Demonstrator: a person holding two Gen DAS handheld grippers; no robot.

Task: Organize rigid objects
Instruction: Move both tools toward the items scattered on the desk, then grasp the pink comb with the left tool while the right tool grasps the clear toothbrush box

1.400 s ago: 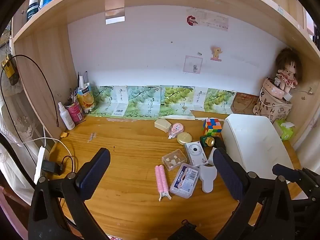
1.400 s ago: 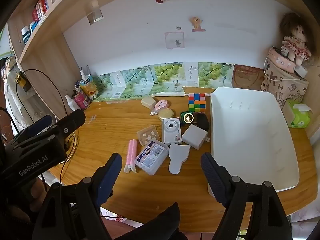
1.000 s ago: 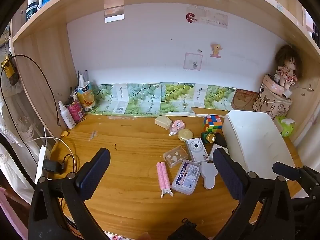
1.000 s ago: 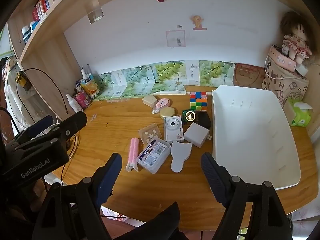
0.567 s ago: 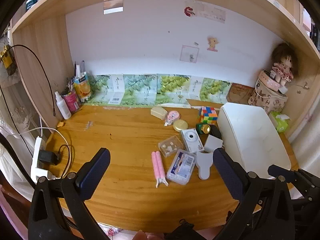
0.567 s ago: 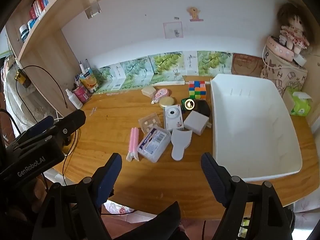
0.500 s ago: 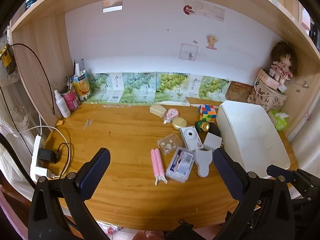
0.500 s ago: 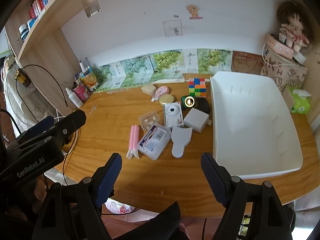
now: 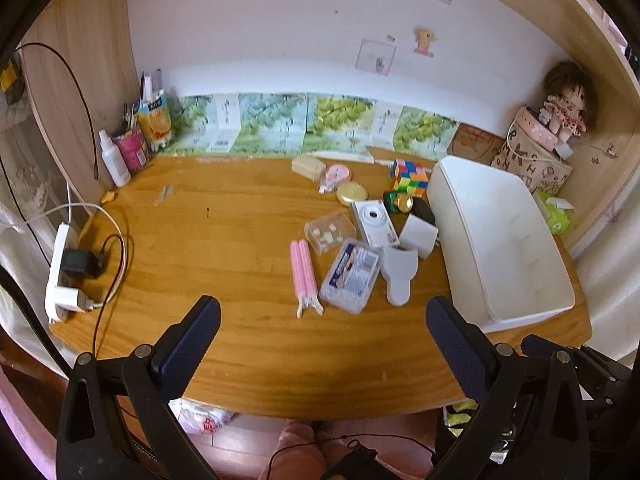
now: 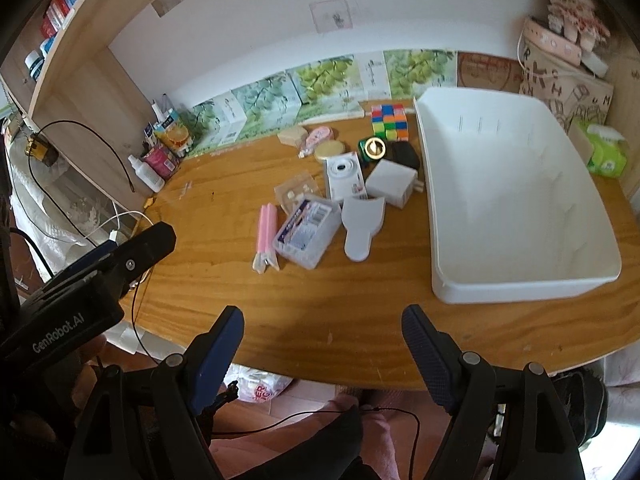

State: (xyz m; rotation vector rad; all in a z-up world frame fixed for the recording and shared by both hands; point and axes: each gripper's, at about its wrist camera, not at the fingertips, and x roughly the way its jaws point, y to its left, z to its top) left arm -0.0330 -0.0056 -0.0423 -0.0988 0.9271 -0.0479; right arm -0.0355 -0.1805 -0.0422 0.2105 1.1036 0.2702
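Note:
Small rigid objects lie clustered mid-desk: a pink stick pair (image 9: 303,272), a clear labelled case (image 9: 352,276), a white scoop-shaped piece (image 9: 398,276), a white camera (image 9: 372,222), a white adapter (image 9: 419,234), a colour cube (image 9: 408,174) and a gold tin (image 9: 351,194). An empty white bin (image 9: 496,232) stands to their right. My left gripper (image 9: 320,320) hangs open over the desk's near edge, nothing between its fingers. My right gripper (image 10: 322,324) is open too, short of the case (image 10: 306,230) and the bin (image 10: 520,200).
Bottles and a pen cup (image 9: 132,152) stand at the back left. A power strip with cables (image 9: 64,272) lies on the left edge. A doll on a patterned bag (image 9: 552,136) and green tissues (image 9: 558,216) sit back right. A shelf runs overhead.
Both views have tipped downward and pulled back: the desk's near edge and the floor now show, and the objects sit higher in the pictures. Both grippers stay open.

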